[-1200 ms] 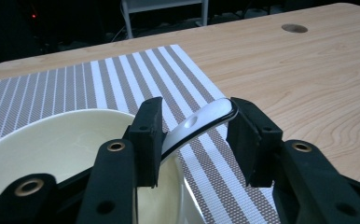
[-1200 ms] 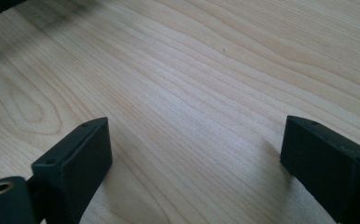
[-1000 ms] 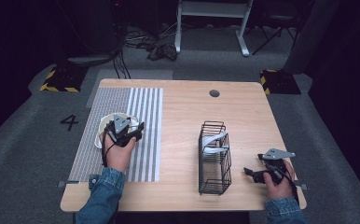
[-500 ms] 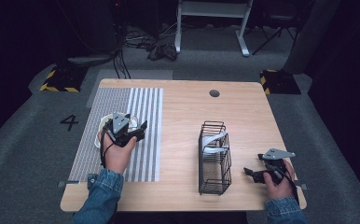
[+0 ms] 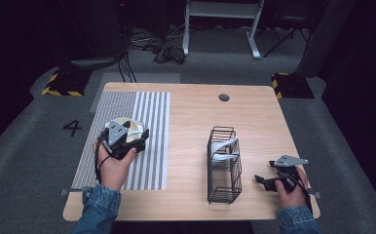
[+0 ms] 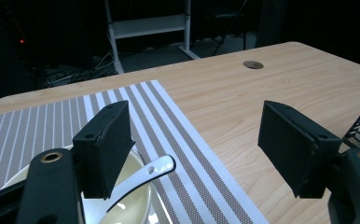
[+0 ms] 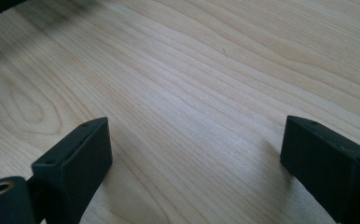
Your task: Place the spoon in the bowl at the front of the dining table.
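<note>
A pale wooden table [image 5: 191, 112] with rounded corners and a clear lengthwise grain is seen from the high view; a small round dark hole [image 5: 223, 97] is set near its far edge. The table's left part is covered by a woven placemat [image 5: 152, 122], striped in grey and white, with finer stripes toward the left edge and broader ones toward the middle.

On the placemat, toward the near left corner, a shallow cream-coloured bowl [image 6: 136, 205] with a smooth glossy inside is placed. A white spoon [image 6: 157, 166] is laid in it, and the flat handle, pierced by a small hole at its end, is rested over the rim. The left gripper [image 5: 127, 139] is held by a hand [image 5: 112, 168] above the bowl. In the left gripper view its two blocky matte black jaws are spread wide apart and nothing is gripped; the left jaw is seen in front of the bowl and spoon, and the right jaw over bare wood.

Right of the table's middle, a tall narrow basket [image 5: 223, 165] of black wire mesh is stood upright, and pale flat pieces [image 5: 222, 148], too small to be identified, are held inside it.

Near the near right corner, the right gripper [image 5: 266, 180] is held low by the other hand [image 5: 291, 192], just beside the basket but apart from it. In the right gripper view its jaws are parted widely over bare wood grain, with nothing between them.
</note>
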`<state>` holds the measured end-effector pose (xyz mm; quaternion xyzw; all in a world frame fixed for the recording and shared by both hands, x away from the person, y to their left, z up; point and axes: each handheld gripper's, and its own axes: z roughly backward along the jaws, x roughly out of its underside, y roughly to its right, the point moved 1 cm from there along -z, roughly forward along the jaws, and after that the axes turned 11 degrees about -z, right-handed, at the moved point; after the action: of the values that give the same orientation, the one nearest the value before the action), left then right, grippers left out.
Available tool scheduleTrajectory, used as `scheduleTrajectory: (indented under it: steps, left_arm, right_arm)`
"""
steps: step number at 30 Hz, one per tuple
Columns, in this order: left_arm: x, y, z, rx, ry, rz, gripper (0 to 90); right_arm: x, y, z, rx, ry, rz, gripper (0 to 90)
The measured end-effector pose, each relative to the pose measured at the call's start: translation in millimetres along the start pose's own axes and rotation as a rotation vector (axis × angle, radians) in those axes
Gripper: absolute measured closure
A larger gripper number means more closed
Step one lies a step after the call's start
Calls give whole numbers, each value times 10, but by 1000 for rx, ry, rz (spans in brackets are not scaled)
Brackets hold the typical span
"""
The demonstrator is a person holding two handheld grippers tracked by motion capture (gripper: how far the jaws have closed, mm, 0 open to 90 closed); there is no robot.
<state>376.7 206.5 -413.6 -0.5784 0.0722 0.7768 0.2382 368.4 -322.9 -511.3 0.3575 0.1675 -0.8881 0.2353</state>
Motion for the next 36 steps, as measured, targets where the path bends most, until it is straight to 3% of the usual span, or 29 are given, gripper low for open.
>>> scheduleTrajectory:
  steps: [9, 19, 26, 36]
  left_arm:
    - [42, -54, 178, -9, -54, -2, 203]
    - [113, -96, 361, -5, -81, 5, 167]
    - [175, -142, 440, 36, -144, 11, 157]
    - [290, -196, 579, 31, -158, 14, 158]
  right_arm:
    - [0, 0, 0, 0, 0, 0, 89]
    - [0, 0, 0, 0, 0, 0, 89]
    - [0, 0, 0, 0, 0, 0, 89]
    - [0, 0, 0, 0, 0, 0, 89]
